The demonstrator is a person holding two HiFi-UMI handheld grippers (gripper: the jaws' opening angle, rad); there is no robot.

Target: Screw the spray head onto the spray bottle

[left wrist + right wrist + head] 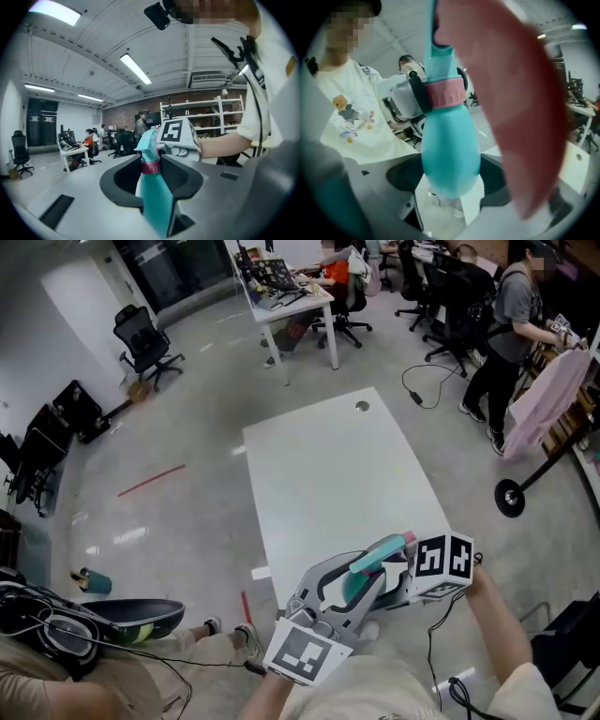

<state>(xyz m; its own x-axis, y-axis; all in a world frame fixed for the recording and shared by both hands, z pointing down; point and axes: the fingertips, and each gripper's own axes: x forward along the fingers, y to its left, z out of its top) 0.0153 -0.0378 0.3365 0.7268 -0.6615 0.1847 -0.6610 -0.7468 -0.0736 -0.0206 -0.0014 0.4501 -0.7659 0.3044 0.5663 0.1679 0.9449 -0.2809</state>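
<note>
In the head view a teal spray bottle [361, 582] with a pink collar [409, 538] hangs above the near table edge, between both grippers. My left gripper [328, 592] is shut on its body. In the left gripper view the bottle [157, 201] runs out from between the jaws, with the collar [151, 167] and teal spray head [147, 140] pointing at the right gripper's marker cube [174, 132]. In the right gripper view the round body [450, 150] fills the space over my right gripper [450, 206]. Its pads are hidden. A red blur [520, 103] covers the right side.
A white table [337, 474] stretches ahead of the grippers. A person [511, 324] stands at the far right beside a round-footed stand [511, 498]. A desk [291, 301] and office chairs [145, 343] are at the back. A small teal bottle [94, 582] lies on the floor, left.
</note>
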